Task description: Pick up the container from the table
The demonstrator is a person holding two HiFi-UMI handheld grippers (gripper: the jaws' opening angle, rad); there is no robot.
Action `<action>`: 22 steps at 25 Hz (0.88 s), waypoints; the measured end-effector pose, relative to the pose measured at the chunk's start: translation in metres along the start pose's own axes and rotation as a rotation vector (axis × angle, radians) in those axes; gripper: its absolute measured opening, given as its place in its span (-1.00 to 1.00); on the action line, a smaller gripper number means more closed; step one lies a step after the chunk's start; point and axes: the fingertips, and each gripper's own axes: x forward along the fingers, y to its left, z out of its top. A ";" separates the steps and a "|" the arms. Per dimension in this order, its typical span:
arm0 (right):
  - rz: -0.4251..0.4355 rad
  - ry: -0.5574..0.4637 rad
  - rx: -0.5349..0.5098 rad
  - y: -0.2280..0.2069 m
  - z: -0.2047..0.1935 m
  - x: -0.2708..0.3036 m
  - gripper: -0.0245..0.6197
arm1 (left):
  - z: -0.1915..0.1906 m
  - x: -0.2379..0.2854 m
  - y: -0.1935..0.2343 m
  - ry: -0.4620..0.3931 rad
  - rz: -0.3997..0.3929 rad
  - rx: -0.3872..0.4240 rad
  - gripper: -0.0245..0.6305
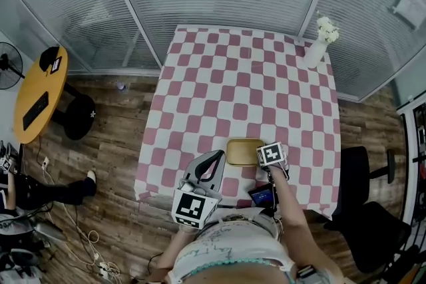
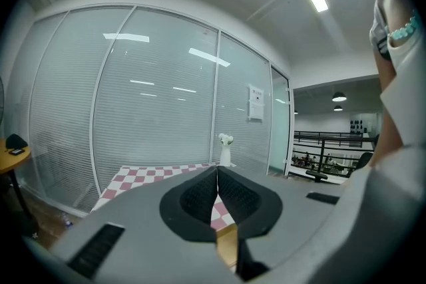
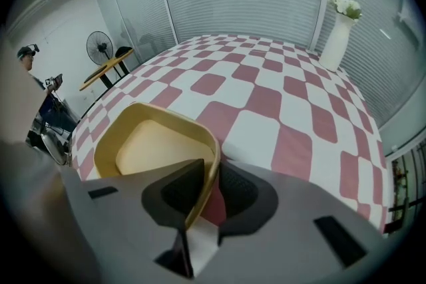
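The right tool (image 3: 212, 168) pinched the right wall of the yellow container (image 1: 243, 151), with 1 pad inside and 1 outside. The container sat on the checkered counter (image 1: 246, 76), close to its near edge. The left tool (image 2: 217, 173), pads pressed together on nothing, hung over that edge just left of the container. A white vase (image 1: 315, 50) stood at the far right corner.

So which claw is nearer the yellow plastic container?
Right. The right claw grips the yellow plastic container by its wall; the left claw, shut, hovers just beside its left edge.
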 end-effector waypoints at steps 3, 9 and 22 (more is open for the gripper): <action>0.016 0.008 0.040 -0.001 -0.002 0.005 -0.73 | 0.000 -0.002 0.004 0.001 0.009 -0.005 -0.88; 0.037 0.005 0.074 0.001 -0.002 0.005 -0.76 | -0.001 -0.002 0.007 0.007 0.008 -0.014 -0.88; 0.057 -0.015 0.090 0.002 -0.001 0.006 -0.81 | -0.001 0.003 -0.006 0.014 -0.031 -0.004 -0.88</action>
